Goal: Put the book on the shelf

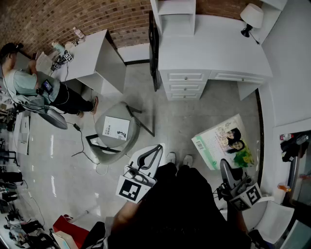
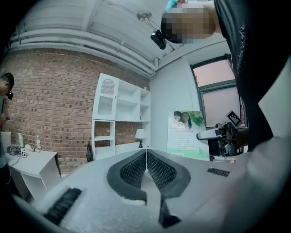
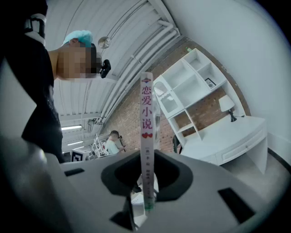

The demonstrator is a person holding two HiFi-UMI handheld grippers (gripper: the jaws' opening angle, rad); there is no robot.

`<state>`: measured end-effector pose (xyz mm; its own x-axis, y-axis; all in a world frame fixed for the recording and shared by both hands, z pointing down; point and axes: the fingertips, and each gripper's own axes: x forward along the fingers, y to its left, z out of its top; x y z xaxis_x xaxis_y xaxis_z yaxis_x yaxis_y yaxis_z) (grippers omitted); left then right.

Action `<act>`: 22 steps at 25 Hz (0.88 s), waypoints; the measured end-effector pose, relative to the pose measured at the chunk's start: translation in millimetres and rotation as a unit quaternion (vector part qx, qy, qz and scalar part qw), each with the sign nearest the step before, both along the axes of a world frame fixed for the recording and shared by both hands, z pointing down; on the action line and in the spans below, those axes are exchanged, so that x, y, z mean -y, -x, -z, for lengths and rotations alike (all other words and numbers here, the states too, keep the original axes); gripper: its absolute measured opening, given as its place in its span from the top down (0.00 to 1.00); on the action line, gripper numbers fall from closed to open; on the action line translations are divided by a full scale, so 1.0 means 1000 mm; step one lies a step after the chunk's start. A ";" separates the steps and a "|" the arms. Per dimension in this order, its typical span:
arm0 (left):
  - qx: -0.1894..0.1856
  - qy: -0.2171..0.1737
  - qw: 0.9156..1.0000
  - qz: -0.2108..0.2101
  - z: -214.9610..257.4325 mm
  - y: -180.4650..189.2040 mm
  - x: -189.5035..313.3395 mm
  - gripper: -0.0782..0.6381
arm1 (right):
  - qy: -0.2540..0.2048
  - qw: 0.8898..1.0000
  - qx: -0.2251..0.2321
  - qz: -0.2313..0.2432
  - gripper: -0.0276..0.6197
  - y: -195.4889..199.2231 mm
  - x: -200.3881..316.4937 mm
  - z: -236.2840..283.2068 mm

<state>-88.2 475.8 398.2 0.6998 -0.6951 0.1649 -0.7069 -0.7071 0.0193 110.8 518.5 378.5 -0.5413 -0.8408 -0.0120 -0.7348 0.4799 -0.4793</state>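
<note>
Right gripper (image 3: 147, 175) clenched on thin book (image 3: 146, 104), spine reading 恋爱小说 above red hearts, left gripper (image 2: 146, 160) pinched together on nothing, white shelf (image 3: 191, 86) far right

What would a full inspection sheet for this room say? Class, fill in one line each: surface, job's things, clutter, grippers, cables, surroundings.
Surface: pale glossy floor; white desk bare except for a lamp.
Job's things: book off the floor, not yet on the white shelf above the desk.
Clutter: booklet lying on a grey chair.
Grippers: right gripper shut on the book, spine between its jaws; left gripper shut, nothing in it.
Cables: one dark cable on the floor beside the chair.
Surroundings: brick wall; another person at a white table.
</note>
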 end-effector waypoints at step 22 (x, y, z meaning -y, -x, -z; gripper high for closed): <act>0.015 -0.010 1.000 0.020 -0.003 -0.041 -0.007 0.87 | -0.016 0.998 0.033 0.052 0.84 -0.033 -0.002 -0.022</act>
